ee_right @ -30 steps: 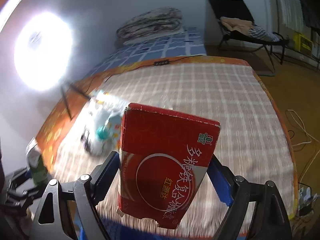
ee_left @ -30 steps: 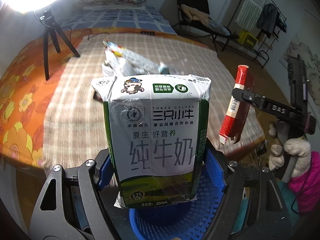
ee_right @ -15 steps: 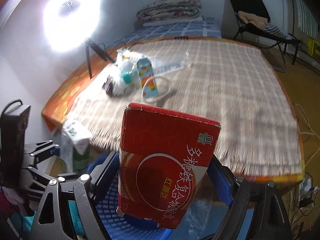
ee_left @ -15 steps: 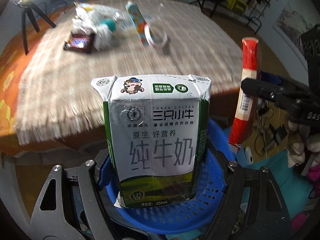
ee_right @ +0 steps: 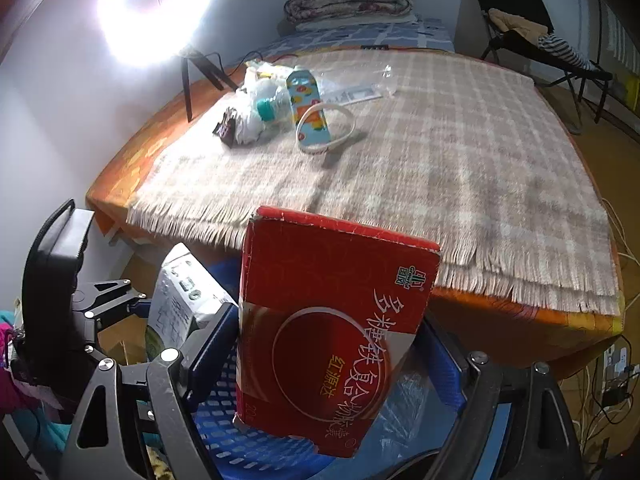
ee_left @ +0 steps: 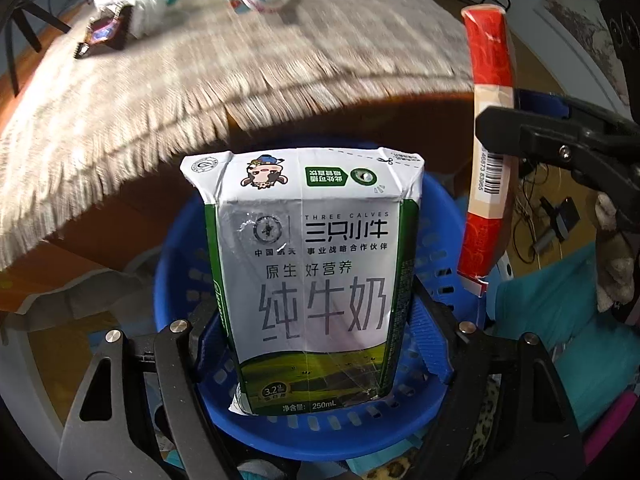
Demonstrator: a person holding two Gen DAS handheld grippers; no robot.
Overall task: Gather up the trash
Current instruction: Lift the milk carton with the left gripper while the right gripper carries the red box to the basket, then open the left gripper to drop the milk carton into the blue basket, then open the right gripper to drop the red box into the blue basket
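Observation:
My left gripper [ee_left: 316,344] is shut on a white and green milk carton [ee_left: 312,280] and holds it upright over the blue plastic basket [ee_left: 176,248]. My right gripper [ee_right: 328,360] is shut on a red cardboard box [ee_right: 332,320] and holds it over the same basket [ee_right: 224,424]. The red box [ee_left: 486,120] also shows in the left wrist view, at the basket's right rim. The milk carton [ee_right: 180,300] shows in the right wrist view at lower left.
The bed with a checked blanket [ee_right: 440,140] lies beyond the basket. On it are a crumpled plastic bag with a teal-capped bottle [ee_right: 260,108], a colourful carton [ee_right: 308,108], a white tape ring [ee_right: 324,124] and a dark wrapper [ee_right: 226,130]. A ring light [ee_right: 156,8] stands at left.
Both grippers have drawn back from the bed and dropped toward the blue basket, each still holding its item. The basket fills more of both views.

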